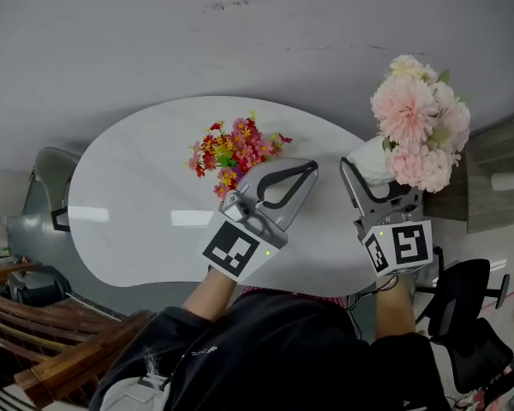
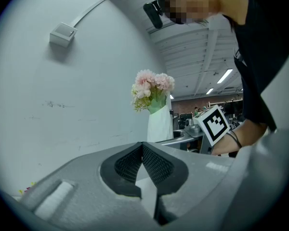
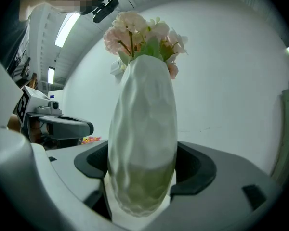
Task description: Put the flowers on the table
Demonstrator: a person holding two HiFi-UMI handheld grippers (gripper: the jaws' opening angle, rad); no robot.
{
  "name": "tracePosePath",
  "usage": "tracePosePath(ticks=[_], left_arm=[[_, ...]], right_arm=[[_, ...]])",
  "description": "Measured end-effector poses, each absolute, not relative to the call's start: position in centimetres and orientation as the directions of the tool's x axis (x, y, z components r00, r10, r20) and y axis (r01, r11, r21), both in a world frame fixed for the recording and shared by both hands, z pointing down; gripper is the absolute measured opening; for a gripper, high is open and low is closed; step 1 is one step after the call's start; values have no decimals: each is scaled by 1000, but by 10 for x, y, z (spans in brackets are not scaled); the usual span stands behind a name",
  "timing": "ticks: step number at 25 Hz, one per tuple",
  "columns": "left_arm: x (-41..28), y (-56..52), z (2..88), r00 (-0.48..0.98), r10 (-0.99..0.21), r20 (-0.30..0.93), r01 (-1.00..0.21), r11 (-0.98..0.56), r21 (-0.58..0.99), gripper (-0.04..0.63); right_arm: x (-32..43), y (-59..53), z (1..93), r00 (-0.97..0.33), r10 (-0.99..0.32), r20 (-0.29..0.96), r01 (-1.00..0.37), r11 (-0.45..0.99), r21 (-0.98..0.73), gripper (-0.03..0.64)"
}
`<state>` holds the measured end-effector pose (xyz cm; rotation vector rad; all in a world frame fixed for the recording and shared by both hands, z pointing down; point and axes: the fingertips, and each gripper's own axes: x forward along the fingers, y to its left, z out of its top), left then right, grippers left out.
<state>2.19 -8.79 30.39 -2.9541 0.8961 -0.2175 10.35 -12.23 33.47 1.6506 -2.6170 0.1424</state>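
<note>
Over the right end of the white table I hold the white vase upright. My right gripper clamps its belly, I judge so that the pink flowers ride level. My left gripper is pinched together and empty, near the small bright bouquet on the tabletop.

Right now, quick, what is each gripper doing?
Left gripper: closed, holding nothing.
Right gripper: closed on the white vase of pink flowers.
</note>
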Motion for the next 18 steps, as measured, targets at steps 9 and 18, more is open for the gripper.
tracePosePath(ticks=[9, 18], left_arm=[[26, -90, 316, 810, -566, 154, -565, -824, -52, 5], [32, -93, 317, 816, -558, 150, -556, -829, -58, 5]], right_arm=[[109, -132, 347, -429, -898, 97, -903, 424, -62, 383], [104, -139, 356, -450, -887, 98, -893, 444, -77, 383]])
